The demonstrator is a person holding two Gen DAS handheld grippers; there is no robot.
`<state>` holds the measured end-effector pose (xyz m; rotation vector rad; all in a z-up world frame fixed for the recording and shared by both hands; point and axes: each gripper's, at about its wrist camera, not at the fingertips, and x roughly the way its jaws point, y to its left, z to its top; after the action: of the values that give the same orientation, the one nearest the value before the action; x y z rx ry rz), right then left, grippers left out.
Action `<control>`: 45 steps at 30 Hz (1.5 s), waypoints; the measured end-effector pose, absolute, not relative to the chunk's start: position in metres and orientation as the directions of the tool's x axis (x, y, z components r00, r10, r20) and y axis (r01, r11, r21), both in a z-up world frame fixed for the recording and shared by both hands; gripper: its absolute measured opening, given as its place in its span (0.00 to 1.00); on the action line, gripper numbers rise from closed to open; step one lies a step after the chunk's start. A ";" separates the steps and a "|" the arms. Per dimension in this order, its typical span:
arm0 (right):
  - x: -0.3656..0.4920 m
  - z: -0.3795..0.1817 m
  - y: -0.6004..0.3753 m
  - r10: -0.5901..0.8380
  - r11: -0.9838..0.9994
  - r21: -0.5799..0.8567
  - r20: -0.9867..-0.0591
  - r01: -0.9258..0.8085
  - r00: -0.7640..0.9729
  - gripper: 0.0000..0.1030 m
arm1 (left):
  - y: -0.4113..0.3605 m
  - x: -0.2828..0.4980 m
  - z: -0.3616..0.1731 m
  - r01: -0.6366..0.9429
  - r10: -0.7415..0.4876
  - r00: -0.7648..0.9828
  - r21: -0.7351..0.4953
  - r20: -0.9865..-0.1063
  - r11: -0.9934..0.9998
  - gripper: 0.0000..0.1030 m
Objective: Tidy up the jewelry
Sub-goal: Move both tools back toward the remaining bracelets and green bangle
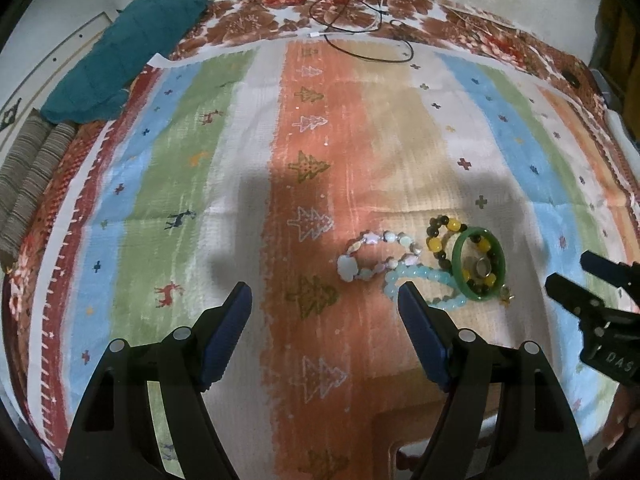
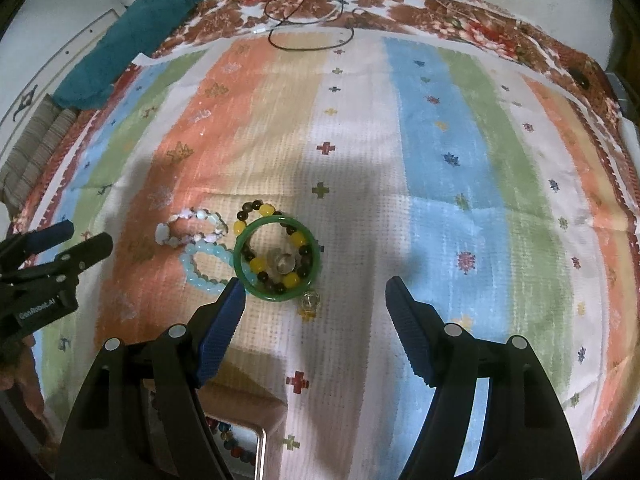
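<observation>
A small heap of jewelry lies on the striped cloth. It holds a green bangle, a yellow and dark bead bracelet, a pale shell bracelet, a light blue bead bracelet, a ring inside the bangle and a clear pendant. My left gripper hangs open left of the heap, with only cloth between its fingers. My right gripper is open just before the bangle, the pendant between its fingertips. Each gripper shows at the other view's edge.
A box with a shiny rim and beads inside sits at the near edge under the grippers. A teal cloth and folded ribbed fabric lie at the far left. Black cables loop at the far edge by the wall.
</observation>
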<state>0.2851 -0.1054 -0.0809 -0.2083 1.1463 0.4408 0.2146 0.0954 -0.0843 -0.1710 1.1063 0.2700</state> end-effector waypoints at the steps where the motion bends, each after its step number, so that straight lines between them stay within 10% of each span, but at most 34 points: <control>1: 0.287 -0.083 -0.104 0.229 0.896 0.065 -0.915 -0.440 0.331 0.70 | 0.096 0.216 -0.086 -0.296 0.127 0.418 -0.003 -0.899 0.955 0.73; 17: 0.313 -0.116 -0.092 0.214 0.902 0.089 -0.942 -0.423 0.259 0.58 | 0.108 0.247 -0.124 -0.268 0.097 0.360 -0.003 -0.928 0.963 0.67; 45: 0.337 -0.142 -0.066 0.218 0.872 0.081 -0.947 -0.482 0.235 0.16 | 0.108 0.281 -0.165 -0.198 0.049 0.305 -0.013 -0.951 0.980 0.21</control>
<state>0.3375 -0.0655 -0.1417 -0.2483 1.2456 0.4868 0.2811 0.1082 -0.1647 -0.1365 1.2508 0.1640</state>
